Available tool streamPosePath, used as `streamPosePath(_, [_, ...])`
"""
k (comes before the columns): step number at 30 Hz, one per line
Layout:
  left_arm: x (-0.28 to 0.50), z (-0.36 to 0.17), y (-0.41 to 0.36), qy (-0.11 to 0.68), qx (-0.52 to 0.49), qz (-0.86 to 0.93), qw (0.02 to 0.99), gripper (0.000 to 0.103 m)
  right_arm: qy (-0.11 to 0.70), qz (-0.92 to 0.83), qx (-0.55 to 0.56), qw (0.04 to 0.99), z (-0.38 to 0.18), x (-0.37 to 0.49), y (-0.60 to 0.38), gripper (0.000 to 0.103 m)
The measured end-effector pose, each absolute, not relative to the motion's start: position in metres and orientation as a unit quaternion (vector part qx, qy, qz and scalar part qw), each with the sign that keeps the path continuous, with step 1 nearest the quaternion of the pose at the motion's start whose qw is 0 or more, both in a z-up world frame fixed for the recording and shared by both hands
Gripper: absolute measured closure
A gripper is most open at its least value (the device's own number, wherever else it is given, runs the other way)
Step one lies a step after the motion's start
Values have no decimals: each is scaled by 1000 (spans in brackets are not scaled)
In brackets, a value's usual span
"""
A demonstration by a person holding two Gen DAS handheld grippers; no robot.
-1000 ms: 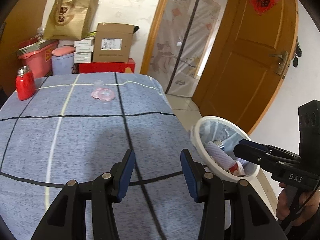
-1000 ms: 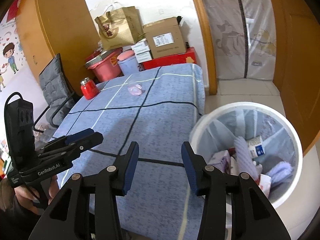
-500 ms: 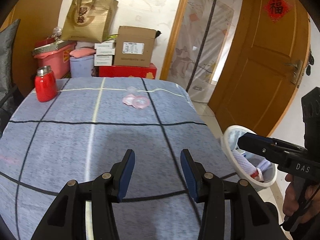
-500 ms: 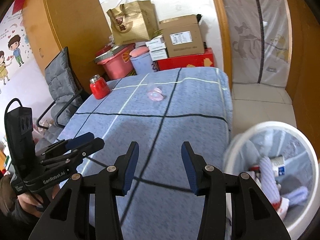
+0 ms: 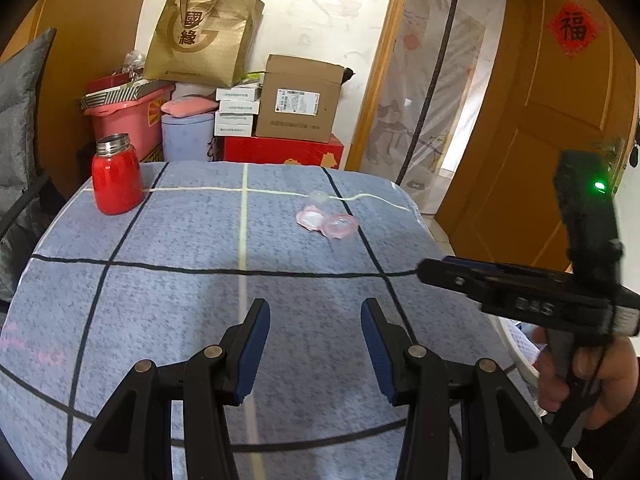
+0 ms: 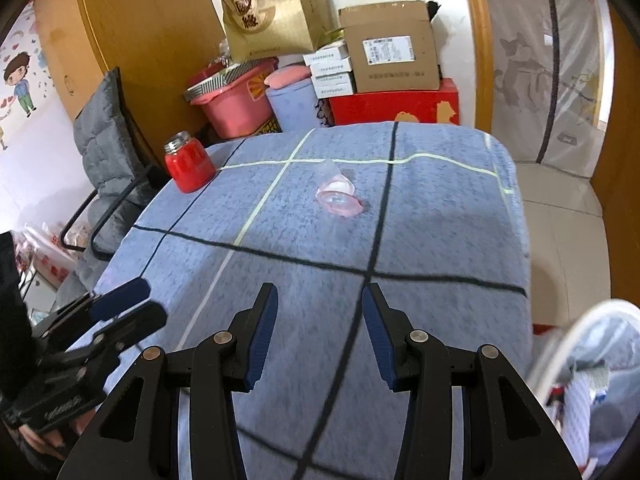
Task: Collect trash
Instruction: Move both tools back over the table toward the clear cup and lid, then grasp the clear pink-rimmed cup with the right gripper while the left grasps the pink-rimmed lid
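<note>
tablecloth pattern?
Mottled blue fabric tablecloth with a wide grid of black lines and a few pale cream ones; clearest in the right wrist view.

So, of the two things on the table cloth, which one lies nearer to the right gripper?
The pink clear plastic wrapper near the cloth's middle. It lies almost straight ahead of the right gripper; the red bottle stands farther off, at the far left corner.

On the table [image 5: 200,320], by the red flask [image 5: 116,180]: one flask, two pink plastic cups [image 5: 328,222], one clear cup [image 5: 320,198]. Beyond it: one paper bag [image 5: 200,36], one cardboard box [image 5: 298,98], three white boxes [image 5: 236,114].
</note>
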State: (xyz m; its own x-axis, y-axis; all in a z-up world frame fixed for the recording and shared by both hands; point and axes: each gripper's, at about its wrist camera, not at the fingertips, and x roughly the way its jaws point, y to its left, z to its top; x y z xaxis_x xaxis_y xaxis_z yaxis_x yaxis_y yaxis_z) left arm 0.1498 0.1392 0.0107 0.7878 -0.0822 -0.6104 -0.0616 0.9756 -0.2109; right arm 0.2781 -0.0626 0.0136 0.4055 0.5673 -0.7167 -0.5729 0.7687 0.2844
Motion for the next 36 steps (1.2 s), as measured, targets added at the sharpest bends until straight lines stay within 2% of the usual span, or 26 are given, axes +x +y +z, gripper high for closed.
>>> streamPosePath(18, [177,5,178,334,-109,8,936,56,461,309,-11,832,-41,358,0,58])
streamPosePath(20, [181,4,178,338,-110,8,935,56,464,309,-8,830,-44,362,1,72])
streamPosePath(21, [184,4,179,340,-110,8,934,56,464,311,-7,830,-45,363,-1,74])
streamPosePath(36, [249,0,150,362,-103,-36,926,56,437,306,40,845,-19,346,-60,75])
